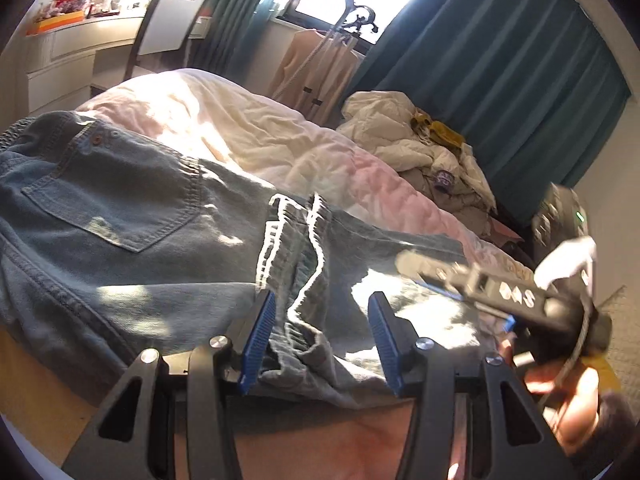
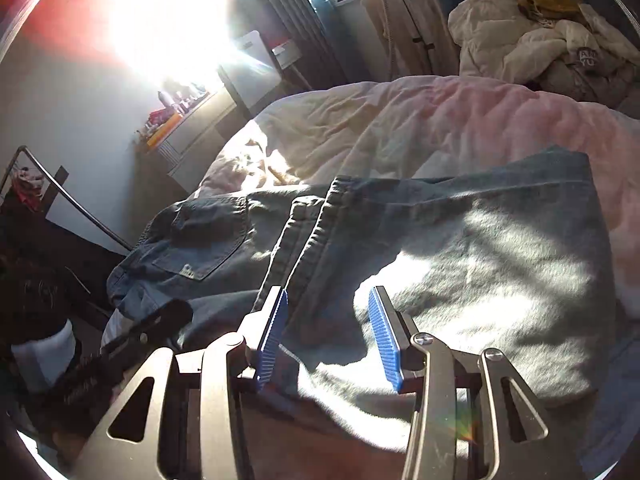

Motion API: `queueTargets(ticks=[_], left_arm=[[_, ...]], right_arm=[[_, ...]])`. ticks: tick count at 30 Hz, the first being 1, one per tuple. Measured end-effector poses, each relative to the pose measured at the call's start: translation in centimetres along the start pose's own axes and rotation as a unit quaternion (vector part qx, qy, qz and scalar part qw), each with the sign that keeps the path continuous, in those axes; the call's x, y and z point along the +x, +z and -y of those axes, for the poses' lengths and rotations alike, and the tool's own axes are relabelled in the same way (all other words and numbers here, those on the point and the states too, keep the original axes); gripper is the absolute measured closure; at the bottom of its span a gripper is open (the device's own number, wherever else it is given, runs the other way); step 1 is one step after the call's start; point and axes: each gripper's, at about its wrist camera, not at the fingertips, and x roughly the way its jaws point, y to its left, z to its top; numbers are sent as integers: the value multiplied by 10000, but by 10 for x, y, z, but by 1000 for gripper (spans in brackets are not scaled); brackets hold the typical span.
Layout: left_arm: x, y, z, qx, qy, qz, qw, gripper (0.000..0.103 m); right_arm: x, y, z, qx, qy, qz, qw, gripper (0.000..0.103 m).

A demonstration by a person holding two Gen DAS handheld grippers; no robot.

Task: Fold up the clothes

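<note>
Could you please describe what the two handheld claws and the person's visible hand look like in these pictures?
Both claws share one build: the left claw and right claw have ribbed blue pads on dark metal fingers, triangular cut-out linkage arms and silver screw heads. From the left wrist view, the right claw's black body carries pale markings and a white patch. The hand holding it shows a dark sleeve cuff.

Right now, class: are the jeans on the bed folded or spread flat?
Folded: the jeans lie doubled on the bed, frayed hems resting near the back pocket.
</note>
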Motion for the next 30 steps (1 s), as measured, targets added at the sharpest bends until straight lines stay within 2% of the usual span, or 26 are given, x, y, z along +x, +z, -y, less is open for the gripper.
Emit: queueTargets(ticks=[4, 6, 8, 11, 14, 17, 18, 21, 22, 25, 27, 29, 30], left_arm=[[15, -5, 8, 189, -200, -161, 9995, 54], [23, -8, 10, 229, -159, -298, 9992, 54], [31, -11, 10, 228, 3, -521, 9984, 54], [38, -14, 10, 261, 200, -640, 9974, 57], [47, -16, 7, 260, 319, -778, 9961, 62], [53, -18, 5, 262, 517, -798, 9951, 78], [53, -18, 4, 275, 576, -786, 9949, 87], [48, -19, 1, 213, 593, -701, 9956, 94], [44, -18, 0, 190, 579, -644, 9961, 95], [20, -14, 0, -26, 366, -326, 9988, 98], [-3, -13, -1, -106, 289, -22, 9995, 100], [-11, -16, -8, -221, 341, -21, 9992, 100], [-6, -19, -11, -315, 384, -187, 9986, 100]], right_arm=[[38, 47, 6, 143, -104, -403, 9990, 60], [60, 66, 3, 200, -28, -625, 9978, 60], [83, 79, -9, 51, -5, -1062, 9943, 60], [104, 87, -32, -541, -525, -1169, 9903, 60], [130, 91, -31, -558, -909, -1377, 9847, 61], [146, 92, -21, -486, -1167, -1449, 9813, 61], [148, 92, -19, -473, -1152, -1444, 9817, 62], [146, 90, -18, -462, -1116, -1358, 9833, 80], [143, 90, -20, -482, -1144, -1289, 9839, 82], [126, 92, -34, -720, -1159, -956, 9860, 83], [112, 96, -44, -728, -960, -659, 9905, 83], [107, 97, -51, -689, -742, -509, 9936, 83], [110, 96, -54, -670, -634, -507, 9944, 83]])
